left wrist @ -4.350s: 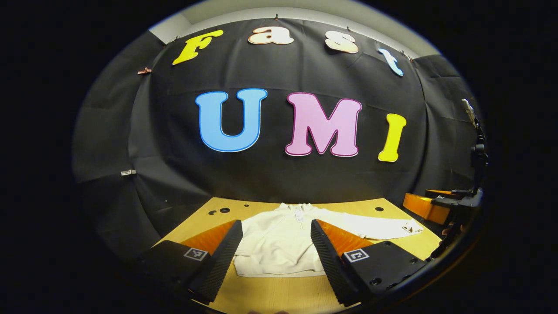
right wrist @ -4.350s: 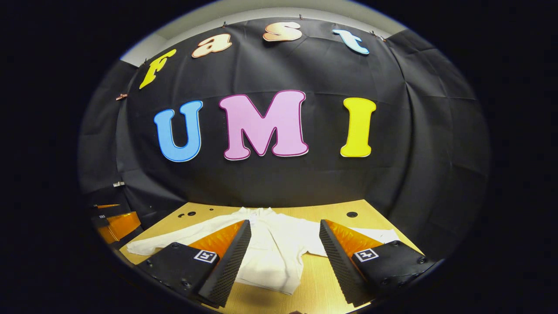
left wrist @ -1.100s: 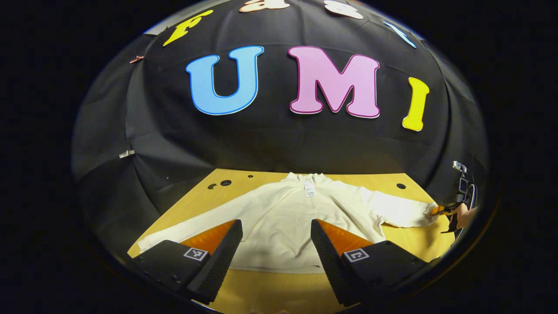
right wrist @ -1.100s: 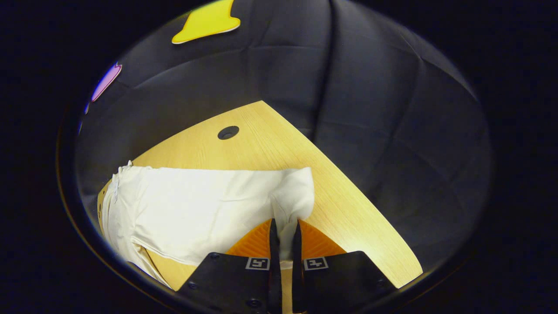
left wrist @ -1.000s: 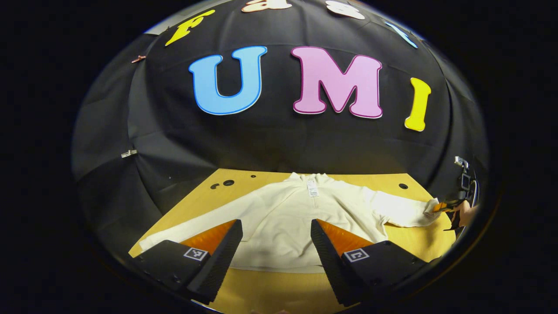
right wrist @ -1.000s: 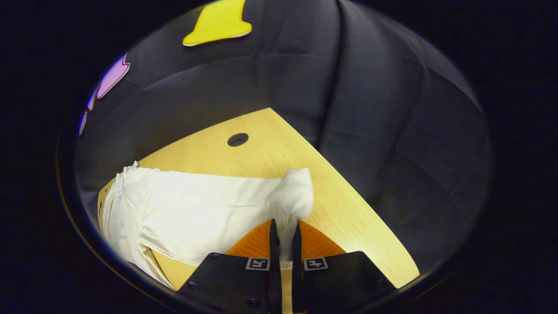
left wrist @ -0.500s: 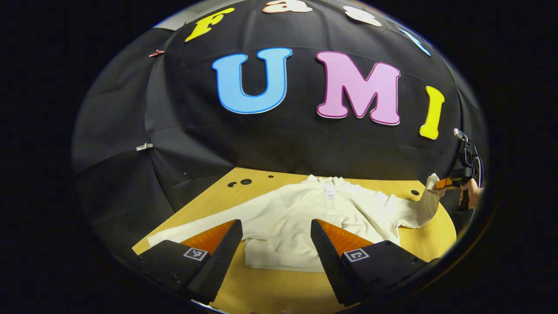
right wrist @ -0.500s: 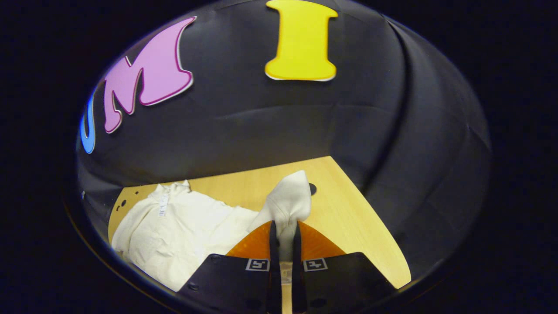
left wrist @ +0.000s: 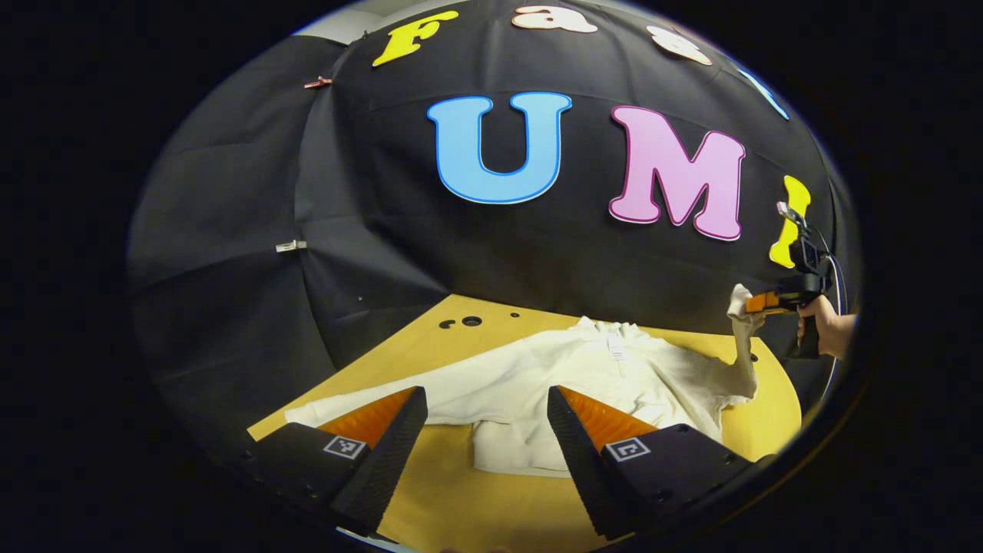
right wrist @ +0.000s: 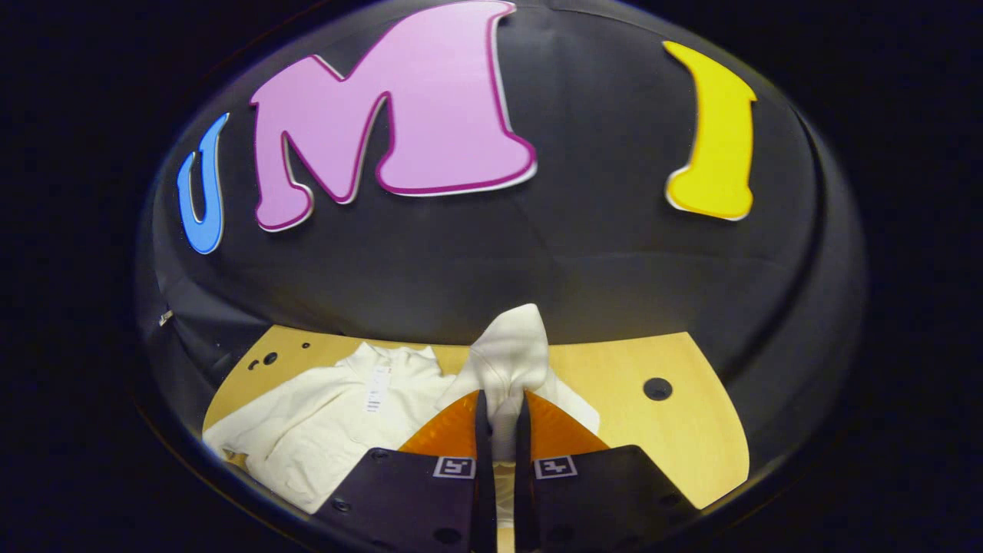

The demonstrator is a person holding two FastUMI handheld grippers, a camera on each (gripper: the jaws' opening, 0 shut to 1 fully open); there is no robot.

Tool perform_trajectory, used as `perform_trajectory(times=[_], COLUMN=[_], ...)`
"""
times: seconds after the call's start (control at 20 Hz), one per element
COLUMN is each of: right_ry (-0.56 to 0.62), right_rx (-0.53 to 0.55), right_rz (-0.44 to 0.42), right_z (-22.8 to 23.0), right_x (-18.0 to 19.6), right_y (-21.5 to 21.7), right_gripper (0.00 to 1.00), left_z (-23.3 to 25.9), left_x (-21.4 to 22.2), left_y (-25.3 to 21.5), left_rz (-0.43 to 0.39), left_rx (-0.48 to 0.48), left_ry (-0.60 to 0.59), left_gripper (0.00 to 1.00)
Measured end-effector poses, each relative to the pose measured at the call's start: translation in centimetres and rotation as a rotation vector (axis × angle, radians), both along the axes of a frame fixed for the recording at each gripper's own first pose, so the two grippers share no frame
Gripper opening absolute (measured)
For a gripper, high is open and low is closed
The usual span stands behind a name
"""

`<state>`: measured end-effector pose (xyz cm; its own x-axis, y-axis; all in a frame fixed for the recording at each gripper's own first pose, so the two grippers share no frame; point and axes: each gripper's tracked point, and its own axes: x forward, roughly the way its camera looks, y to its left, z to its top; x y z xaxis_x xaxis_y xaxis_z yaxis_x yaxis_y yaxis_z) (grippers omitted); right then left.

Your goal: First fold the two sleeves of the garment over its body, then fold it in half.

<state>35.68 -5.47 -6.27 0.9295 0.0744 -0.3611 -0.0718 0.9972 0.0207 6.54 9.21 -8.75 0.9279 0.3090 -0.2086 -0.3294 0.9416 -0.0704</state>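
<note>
A cream long-sleeved garment (left wrist: pixel 584 380) lies face up on the wooden table (left wrist: pixel 461 507), collar toward the wall. My right gripper (right wrist: pixel 503 411) is shut on the cuff of one sleeve (right wrist: pixel 508 355), which bunches up above the fingers. In the left gripper view that same gripper (left wrist: pixel 760 303) holds the sleeve (left wrist: pixel 741 346) lifted off the table at the far right, in a person's hand (left wrist: pixel 825 326). My left gripper (left wrist: pixel 485 430) hovers open above the garment's near hem, holding nothing. The other sleeve (left wrist: pixel 369 403) lies stretched flat toward the left edge.
Small round holes (left wrist: pixel 470 321) mark the table's far left corner, and another hole (right wrist: pixel 658 388) sits near the far right. The black cloth wall stands right behind the table. Bare wood (right wrist: pixel 706 453) shows to the right of the garment.
The right gripper has raised the gripped sleeve off the table and swung it inward toward the body. The left gripper's view has turned left; its jaws stay open.
</note>
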Motion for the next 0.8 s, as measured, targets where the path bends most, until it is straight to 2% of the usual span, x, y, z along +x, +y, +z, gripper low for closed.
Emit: perform_trajectory(times=[0.2, 0.45, 0.65, 0.8], right_ry=[0.006, 0.035, 0.080, 0.116], right_rx=[0.003, 0.022, -0.014, -0.030], right_rz=[0.087, 0.206, 0.302, 0.328], right_z=[-0.1, -2.2, -6.1, -9.4], right_x=[1.3, 2.1, 1.6, 1.1], right_y=[8.1, 20.4, 29.4, 34.0], right_gripper=[0.12, 0.13, 0.13, 0.13], left_z=[-0.3, -1.2, -2.3, -3.3], left_x=[-0.6, -2.5, -3.8, -4.2], left_y=[2.2, 6.2, 9.8, 11.6], left_rz=[0.024, 0.088, 0.149, 0.168], left_rx=[-0.015, -0.044, -0.055, -0.068], left_ry=[0.004, 0.023, 0.037, 0.053], left_gripper=[0.97, 0.97, 0.98, 0.98])
